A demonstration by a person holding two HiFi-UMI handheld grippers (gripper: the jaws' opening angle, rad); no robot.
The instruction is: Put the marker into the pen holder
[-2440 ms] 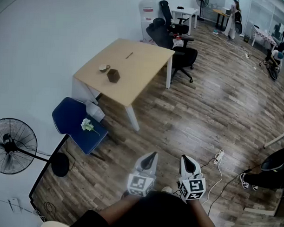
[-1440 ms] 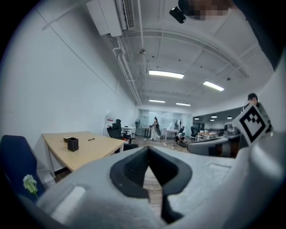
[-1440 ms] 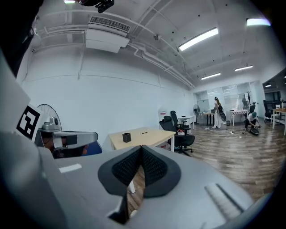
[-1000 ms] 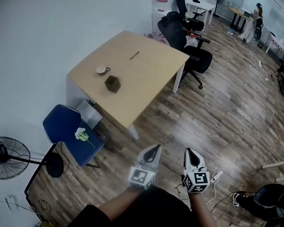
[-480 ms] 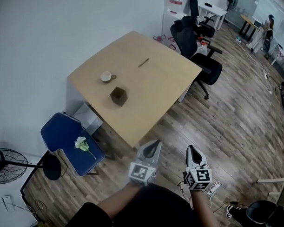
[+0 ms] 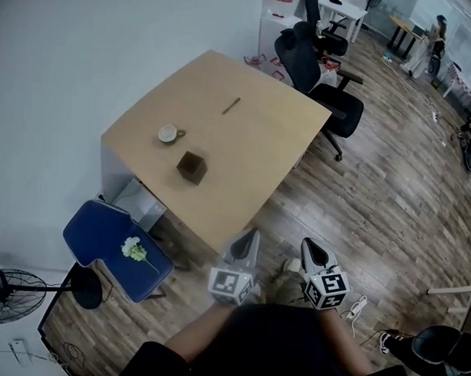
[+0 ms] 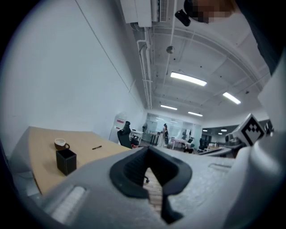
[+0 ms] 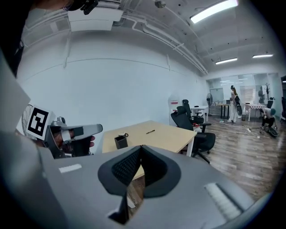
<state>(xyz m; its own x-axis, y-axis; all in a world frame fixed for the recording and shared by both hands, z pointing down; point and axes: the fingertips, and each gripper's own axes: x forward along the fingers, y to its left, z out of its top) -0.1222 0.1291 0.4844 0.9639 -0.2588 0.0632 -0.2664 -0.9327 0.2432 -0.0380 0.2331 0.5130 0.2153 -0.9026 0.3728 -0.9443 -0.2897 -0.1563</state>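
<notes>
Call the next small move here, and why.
Probably a step closer to the table: the left gripper and right gripper are shut, empty, over the floor off its near corner, and the marker lies on its far side, beyond the pen holder.

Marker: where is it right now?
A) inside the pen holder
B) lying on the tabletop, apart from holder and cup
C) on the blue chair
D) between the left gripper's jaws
B: the marker lies flat on the table, apart from the pen holder and the cup.
</notes>
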